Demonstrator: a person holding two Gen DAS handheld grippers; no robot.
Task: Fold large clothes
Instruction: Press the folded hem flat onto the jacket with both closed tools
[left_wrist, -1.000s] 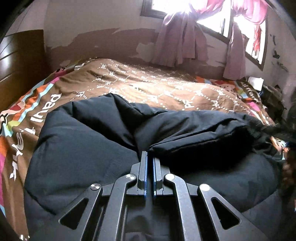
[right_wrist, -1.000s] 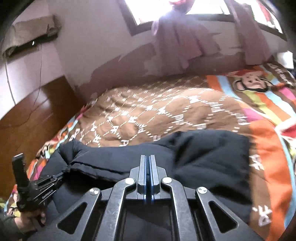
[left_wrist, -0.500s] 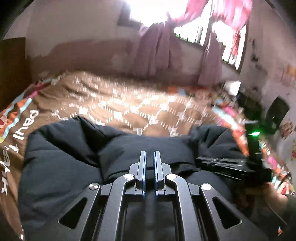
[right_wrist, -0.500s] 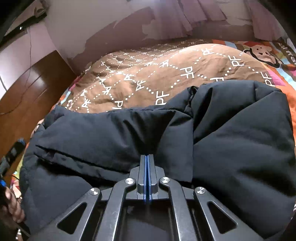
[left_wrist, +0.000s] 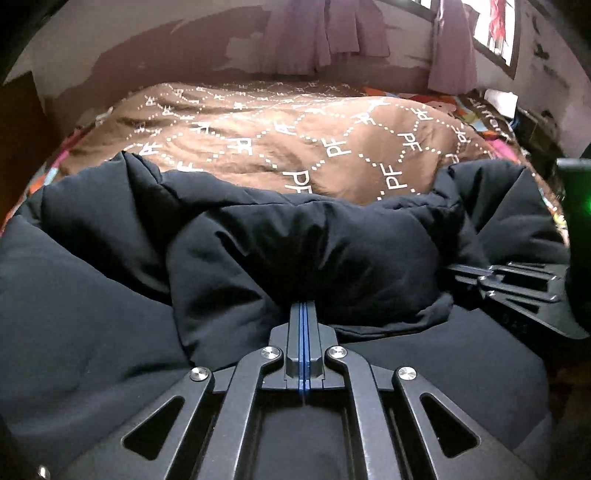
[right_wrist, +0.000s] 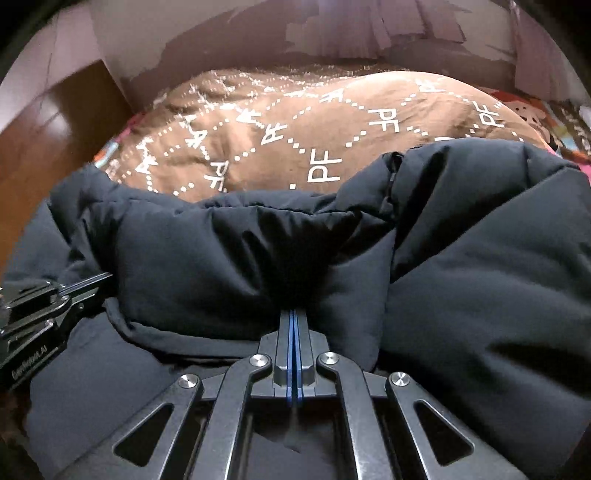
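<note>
A puffy black padded jacket (left_wrist: 110, 295) lies bunched at the near edge of the bed, on its brown PF-patterned quilt (left_wrist: 295, 133). The left tongs (left_wrist: 303, 314) and right tongs (right_wrist: 293, 319) are both fully closed, tips pressed against its folded fabric.

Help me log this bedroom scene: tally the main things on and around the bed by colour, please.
Black: 3, the puffy jacket, the left gripper and the right gripper, both shut with their tips against the jacket
Brown: 1, the quilt with white PF letters
Purple: 1, the curtains at the far wall
Total: 5
</note>
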